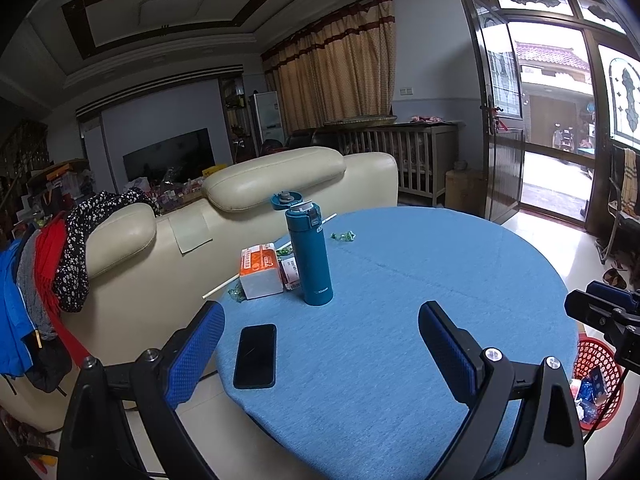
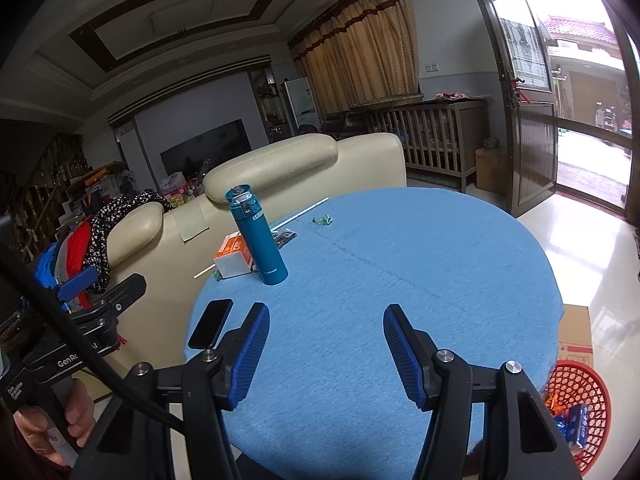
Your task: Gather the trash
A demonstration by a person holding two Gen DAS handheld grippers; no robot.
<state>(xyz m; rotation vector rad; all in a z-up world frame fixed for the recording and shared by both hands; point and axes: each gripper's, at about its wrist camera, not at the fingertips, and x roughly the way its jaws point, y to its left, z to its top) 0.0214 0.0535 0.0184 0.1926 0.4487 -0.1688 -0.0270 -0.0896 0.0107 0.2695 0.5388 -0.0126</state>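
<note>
Both grippers hover over the near edge of a round table with a blue cloth point(image 1: 420, 264) point(image 2: 400, 248). My left gripper point(image 1: 322, 348) stands open with nothing between its fingers. My right gripper point(image 2: 326, 346) is open too and holds nothing. A green candy wrapper point(image 1: 343, 236) point(image 2: 322, 220) lies at the far side of the table. Another green wrapper point(image 1: 236, 294) point(image 2: 216, 275) sits at the left edge beside an orange and white box point(image 1: 260, 270) point(image 2: 234, 258). A long white straw point(image 1: 224, 283) point(image 2: 304, 212) lies behind the box. A red mesh basket point(image 1: 600, 364) point(image 2: 580, 396) with wrappers inside stands on the floor at the right.
A teal flask point(image 1: 310, 256) point(image 2: 262, 240) with its lid flipped open stands upright mid-table. A black phone point(image 1: 256, 356) point(image 2: 211, 323) lies near the left gripper. A cream sofa point(image 1: 240, 208) with clothes draped on it backs onto the table. A cardboard box point(image 2: 576, 328) sits beside the basket.
</note>
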